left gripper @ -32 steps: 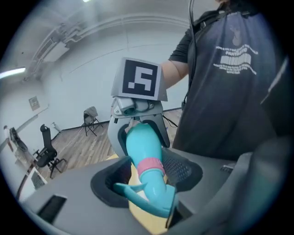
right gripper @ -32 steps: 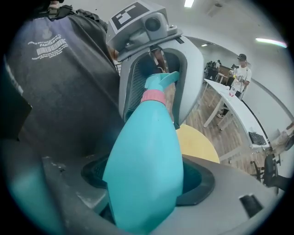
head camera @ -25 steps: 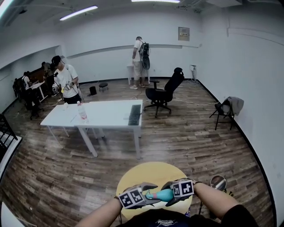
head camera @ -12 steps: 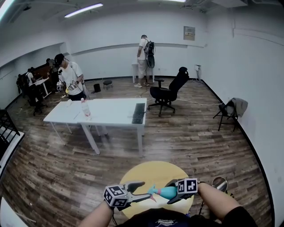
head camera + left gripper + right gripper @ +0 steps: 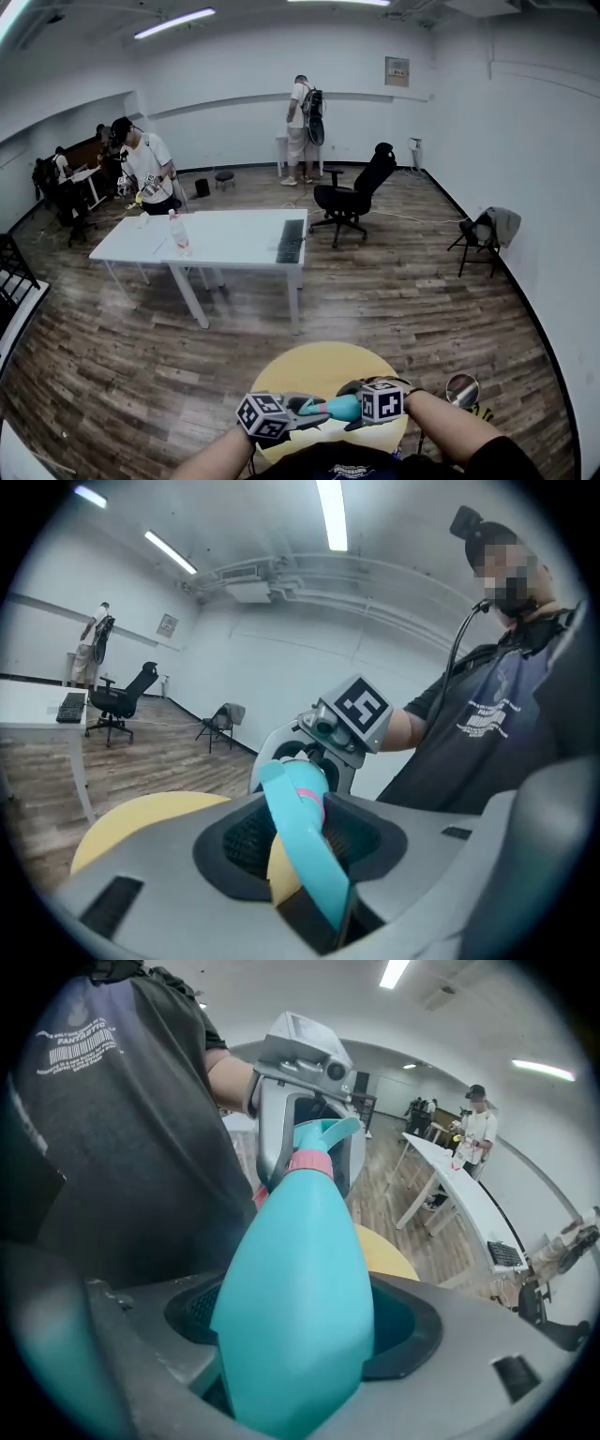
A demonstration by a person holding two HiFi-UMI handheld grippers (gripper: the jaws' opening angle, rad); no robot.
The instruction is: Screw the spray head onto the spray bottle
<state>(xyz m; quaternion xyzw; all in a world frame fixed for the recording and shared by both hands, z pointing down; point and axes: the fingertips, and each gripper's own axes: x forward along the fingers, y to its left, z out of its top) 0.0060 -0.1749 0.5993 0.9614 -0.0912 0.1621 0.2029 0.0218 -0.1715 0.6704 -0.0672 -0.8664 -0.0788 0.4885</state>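
While right tool [image 5: 300, 1324] clamps the bottle [image 5: 305, 1241] & left tool [image 5: 309, 408], jaws just closed in, pinches the spray head [image 5: 295, 803] by its thin trigger, a skewed twist could cross-thread it or slip off, over the yellow bench [image 5: 319, 364].

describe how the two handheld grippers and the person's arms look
Both the left gripper and the right gripper are grey moulded plastic with dark ribbed pads inside the jaws, and each carries a cube of black-and-white square markers. The person wears a dark short-sleeved t-shirt with pale print. The left jaws have just been closing, the spray head between them.
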